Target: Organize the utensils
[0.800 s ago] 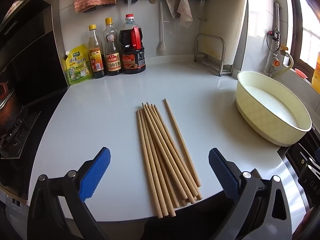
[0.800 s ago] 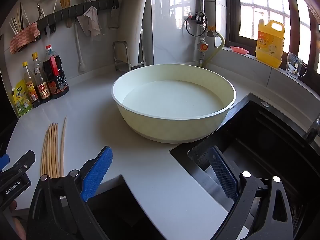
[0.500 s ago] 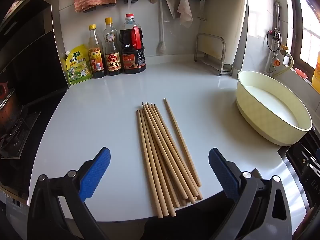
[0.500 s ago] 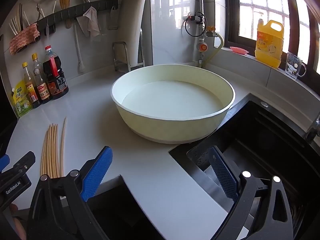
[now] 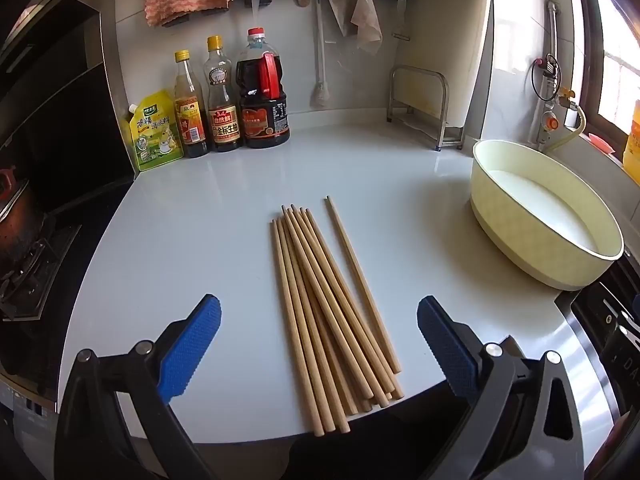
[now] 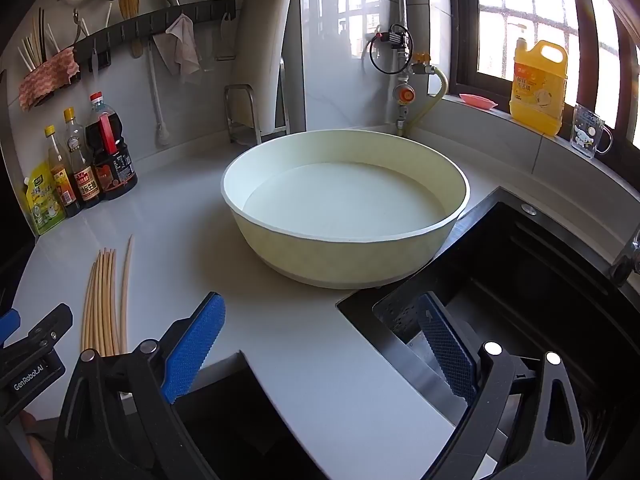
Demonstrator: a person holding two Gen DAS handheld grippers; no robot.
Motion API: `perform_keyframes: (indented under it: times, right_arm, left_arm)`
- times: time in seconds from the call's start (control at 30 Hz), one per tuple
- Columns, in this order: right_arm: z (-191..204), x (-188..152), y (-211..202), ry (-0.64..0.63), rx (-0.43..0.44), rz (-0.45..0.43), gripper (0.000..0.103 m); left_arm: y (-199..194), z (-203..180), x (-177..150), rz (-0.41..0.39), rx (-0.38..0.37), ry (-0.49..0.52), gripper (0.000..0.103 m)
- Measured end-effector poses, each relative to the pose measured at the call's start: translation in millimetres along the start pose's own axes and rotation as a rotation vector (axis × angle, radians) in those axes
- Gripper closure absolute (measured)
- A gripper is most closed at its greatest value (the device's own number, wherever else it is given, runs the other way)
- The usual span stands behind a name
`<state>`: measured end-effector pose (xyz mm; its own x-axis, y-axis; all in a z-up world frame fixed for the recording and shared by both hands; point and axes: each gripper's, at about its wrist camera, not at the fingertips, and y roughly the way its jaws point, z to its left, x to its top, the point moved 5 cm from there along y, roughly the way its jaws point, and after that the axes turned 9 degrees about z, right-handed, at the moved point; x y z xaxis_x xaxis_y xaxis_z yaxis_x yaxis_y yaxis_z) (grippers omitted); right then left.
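A bunch of long, thin wooden chopsticks point(image 5: 332, 308) lies flat on the white counter point(image 5: 200, 216), near its front edge. One stick lies a little apart on the right of the pile. The left gripper with blue pads point(image 5: 318, 338) hangs just above the thick ends, with its jaws wide apart and nothing in them. I think it is lined up this way so it can close on the sticks.

The right gripper with blue pads point(image 6: 320, 346) is also wide open and holds nothing. It waits over the counter edge by the black sink point(image 6: 520, 280).

The big, round, pale yellow basin point(image 6: 344, 256) sits beside the sink. No chopsticks are in it. It may hold water, but I cannot tell.
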<state>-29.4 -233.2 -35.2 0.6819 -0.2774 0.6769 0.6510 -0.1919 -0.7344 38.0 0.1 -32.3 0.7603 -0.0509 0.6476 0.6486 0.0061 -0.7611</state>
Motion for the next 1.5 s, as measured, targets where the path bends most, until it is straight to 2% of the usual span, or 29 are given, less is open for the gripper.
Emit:
perform_keyframes:
  times: [1.5]
  right_arm:
    - [-2.4,-1.2,-2.4,0.002,0.0,-0.006,0.011]
  left_arm:
    - [0.3,-8.0,-3.0,0.004,0.003,0.014,0.006]
